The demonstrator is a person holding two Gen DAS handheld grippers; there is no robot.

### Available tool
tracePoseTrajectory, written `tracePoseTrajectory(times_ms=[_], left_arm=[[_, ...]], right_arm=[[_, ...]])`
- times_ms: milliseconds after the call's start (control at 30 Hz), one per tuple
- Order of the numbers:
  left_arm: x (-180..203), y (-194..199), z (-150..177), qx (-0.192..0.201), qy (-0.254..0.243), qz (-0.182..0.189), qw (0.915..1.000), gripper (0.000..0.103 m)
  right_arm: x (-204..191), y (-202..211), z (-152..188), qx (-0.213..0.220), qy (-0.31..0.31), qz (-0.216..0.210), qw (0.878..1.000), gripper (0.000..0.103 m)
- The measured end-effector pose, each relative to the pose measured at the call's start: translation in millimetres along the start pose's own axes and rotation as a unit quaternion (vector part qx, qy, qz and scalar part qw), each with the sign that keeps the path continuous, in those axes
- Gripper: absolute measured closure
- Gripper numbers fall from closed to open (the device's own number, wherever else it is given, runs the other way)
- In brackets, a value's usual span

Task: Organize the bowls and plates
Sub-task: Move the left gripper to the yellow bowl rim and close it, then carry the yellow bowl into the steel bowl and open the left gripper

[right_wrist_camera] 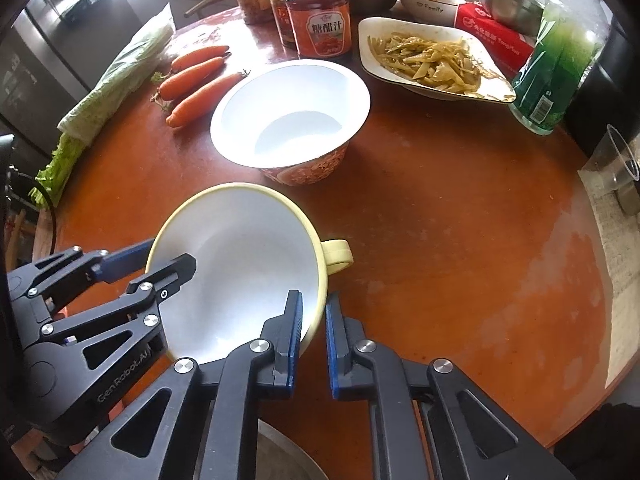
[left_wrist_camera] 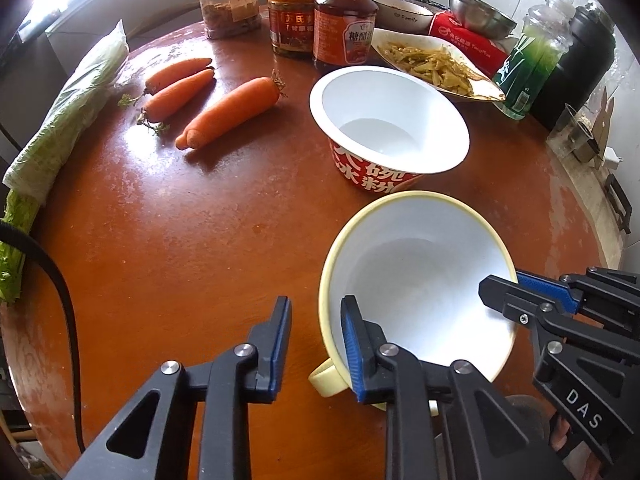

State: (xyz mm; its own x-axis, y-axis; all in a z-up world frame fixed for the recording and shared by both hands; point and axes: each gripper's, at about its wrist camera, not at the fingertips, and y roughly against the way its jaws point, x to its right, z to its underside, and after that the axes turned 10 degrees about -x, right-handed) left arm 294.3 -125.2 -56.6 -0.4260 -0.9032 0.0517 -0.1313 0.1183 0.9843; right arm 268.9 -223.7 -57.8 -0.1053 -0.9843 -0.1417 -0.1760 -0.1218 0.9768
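Observation:
A yellow-rimmed white bowl with a handle (left_wrist_camera: 416,280) (right_wrist_camera: 240,268) is tilted near the table's front edge. My left gripper (left_wrist_camera: 316,344) straddles its near rim, one finger inside and one outside, jaws apart. It shows in the right wrist view (right_wrist_camera: 160,264) at the bowl's left rim. My right gripper (right_wrist_camera: 313,340) straddles the rim beside the handle (right_wrist_camera: 338,254), jaws narrowly apart around the wall. It shows in the left wrist view (left_wrist_camera: 516,288) at the bowl's right rim. A red paper bowl with a white inside (left_wrist_camera: 388,120) (right_wrist_camera: 292,112) stands just behind.
Three carrots (left_wrist_camera: 224,108) and a bagged cabbage (left_wrist_camera: 68,112) lie on the left of the round brown table (left_wrist_camera: 180,240). Jars, a sauce bottle (left_wrist_camera: 346,24), a plate of food (left_wrist_camera: 436,64), metal bowls, a tissue pack and a green bottle (left_wrist_camera: 528,60) stand at the back.

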Motion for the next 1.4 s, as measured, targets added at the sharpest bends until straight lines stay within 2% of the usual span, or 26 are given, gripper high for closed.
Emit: tracePoseTrajectory(times_ms=[200, 467, 700, 767, 833, 967, 1033, 1233, 1300, 1400], left_arm=[[1.9, 0.7, 1.0, 0.002, -0.005, 0.014, 0.9999, 0.092], [0.6, 5.6, 3.3, 0.01, -0.003, 0.026, 0.9996, 0.093], [6.2, 32.9, 19.2, 0.042, -0.011, 0.025, 0.9987, 0.093], [10.1, 40.7, 22.3, 0.051, -0.02, 0.026, 0.9982, 0.093], [14.4, 45.1, 22.8, 0.056, -0.024, 0.037, 0.9974, 0.093], [21.1, 34.2, 18.9, 0.046, -0.029, 0.02, 0.9983, 0.093], [20.7, 31.1, 20.9, 0.058, -0.03, -0.002, 0.9979, 0.093], [9.7, 18.6, 16.3, 0.016, -0.024, 0.026, 0.9992, 0.092], [13.8, 16.1, 15.8, 0.005, -0.034, 0.025, 0.9991, 0.092], [22.2, 8.9, 14.0, -0.001, -0.043, -0.002, 0.9991, 0.092]], right_arm=[[-0.6, 0.0, -0.9, 0.003, -0.002, -0.001, 1.0, 0.093], [1.5, 0.9, 0.5, 0.007, -0.003, -0.006, 1.0, 0.094], [1.7, 21.4, 16.4, 0.033, 0.0, -0.009, 0.999, 0.094], [0.4, 29.3, 22.8, 0.044, 0.003, 0.003, 0.999, 0.094], [2.2, 32.7, 25.7, 0.05, -0.003, -0.003, 0.999, 0.093], [2.9, 27.6, 23.6, 0.05, -0.006, -0.008, 0.999, 0.094], [6.1, 20.7, 20.4, 0.043, -0.014, -0.009, 0.999, 0.095], [12.9, 10.8, 17.6, 0.032, -0.019, -0.009, 0.999, 0.098], [11.8, 10.2, 16.9, 0.03, -0.016, -0.007, 0.999, 0.098], [9.8, 7.8, 14.5, 0.027, -0.014, -0.004, 1.0, 0.098]])
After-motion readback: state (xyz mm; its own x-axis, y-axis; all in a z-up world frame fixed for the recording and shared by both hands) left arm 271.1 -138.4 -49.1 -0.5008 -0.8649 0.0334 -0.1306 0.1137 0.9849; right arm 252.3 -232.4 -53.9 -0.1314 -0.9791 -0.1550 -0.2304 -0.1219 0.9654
